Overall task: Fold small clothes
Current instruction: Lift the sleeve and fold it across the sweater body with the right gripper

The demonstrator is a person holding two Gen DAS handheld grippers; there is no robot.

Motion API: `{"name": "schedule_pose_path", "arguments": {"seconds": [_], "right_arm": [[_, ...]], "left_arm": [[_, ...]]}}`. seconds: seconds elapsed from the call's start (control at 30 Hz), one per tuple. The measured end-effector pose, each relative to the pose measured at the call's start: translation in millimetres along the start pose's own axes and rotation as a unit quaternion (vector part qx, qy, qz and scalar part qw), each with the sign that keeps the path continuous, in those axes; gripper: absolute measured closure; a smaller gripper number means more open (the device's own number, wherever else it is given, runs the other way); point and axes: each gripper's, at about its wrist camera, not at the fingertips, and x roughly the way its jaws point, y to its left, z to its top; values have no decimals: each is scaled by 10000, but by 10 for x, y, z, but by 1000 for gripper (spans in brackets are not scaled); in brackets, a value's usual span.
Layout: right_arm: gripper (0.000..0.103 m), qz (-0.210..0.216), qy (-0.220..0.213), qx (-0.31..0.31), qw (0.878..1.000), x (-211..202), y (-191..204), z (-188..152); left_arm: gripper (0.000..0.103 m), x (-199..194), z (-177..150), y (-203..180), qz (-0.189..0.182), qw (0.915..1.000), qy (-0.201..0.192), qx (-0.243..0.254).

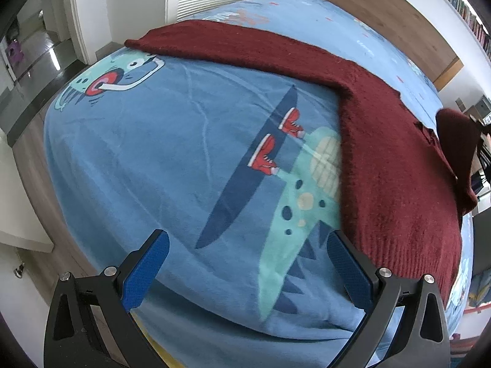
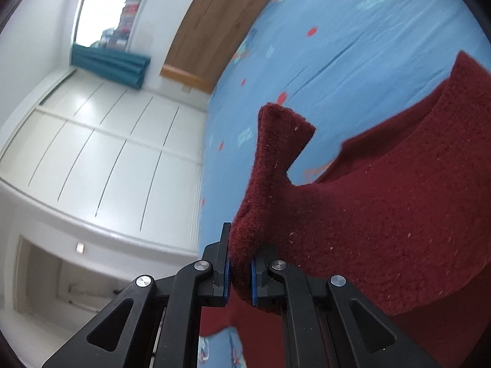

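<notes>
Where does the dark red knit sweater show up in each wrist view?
Left wrist: the sweater runs from upper centre down the right side, beyond the open left gripper.
Right wrist: it fills the right and centre, pinched by the right gripper.
Shared landmark: the blue cartoon bedsheet.

Place: a home, a child's bedroom
Bed: blue cartoon-print bedsheet (image 1: 172,165) covering the surface edge to edge
Headboard: wooden panel (image 1: 383,15) along the far edge
Storage: white panelled wardrobe doors (image 2: 101,141)
Window: teal curtain (image 2: 110,64) beside it
Shelf: row of books (image 1: 460,3)
</notes>
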Motion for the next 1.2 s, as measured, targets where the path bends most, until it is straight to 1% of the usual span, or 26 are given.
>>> {"name": "schedule_pose_path", "arguments": {"seconds": [0.07, 0.23, 0.33, 0.43, 0.5, 0.63, 0.67, 0.83, 0.93, 1.0, 1.03, 1.1, 1.17, 1.2], "right_arm": [[94, 59, 154, -63, 9998, 192, 57, -88], [94, 142, 443, -210, 9987, 516, 151, -230], [93, 205, 606, -312, 9975, 633, 177, -338], [93, 286, 775, -464, 9955, 749, 243, -375], [91, 206, 903, -603, 9939, 809, 261, -432], [91, -81, 1210, -815, 9893, 982, 218, -688], [91, -229, 1303, -896, 9872, 1043, 199, -752], [87, -622, 1643, -1239, 9766, 1262, 152, -1016], [79, -769, 1783, -1415, 9707, 1341, 148, -1144], [66, -849, 1919, -1509, 9660, 1403, 139, -1253], [64, -869, 2000, -1545, 9636, 1439, 142, -1319], [54, -973, 2088, -1730, 9576, 1501, 173, -1477], [52, -999, 2098, -1940, 9531, 1548, 236, -1577], [52, -901, 2193, -1987, 9510, 1571, 273, -1633]], "left_arm": [[2, 18, -8, 55, 28, 10000, 18, -43], [2, 68, -20, 130, 76, 9999, 60, -114], [2, 90, -30, 134, 77, 9999, 86, -111], [2, 109, -48, 132, 130, 9998, 105, -72], [2, 129, -64, 137, 150, 9998, 131, -79], [2, 149, -95, 137, 155, 9997, 167, -89], [2, 152, -97, 128, 154, 9997, 168, -79], [2, 106, -72, 97, 159, 9999, 45, -39], [2, 89, -70, 83, 150, 9999, 0, -57], [2, 91, -66, 81, 151, 9999, -14, -60], [2, 96, -69, 77, 154, 9999, -11, -66], [2, 100, -76, 66, 157, 9999, -5, -73], [2, 93, -80, 58, 158, 9998, -26, -81], [2, 85, -78, 56, 174, 9998, -50, -75]]}}
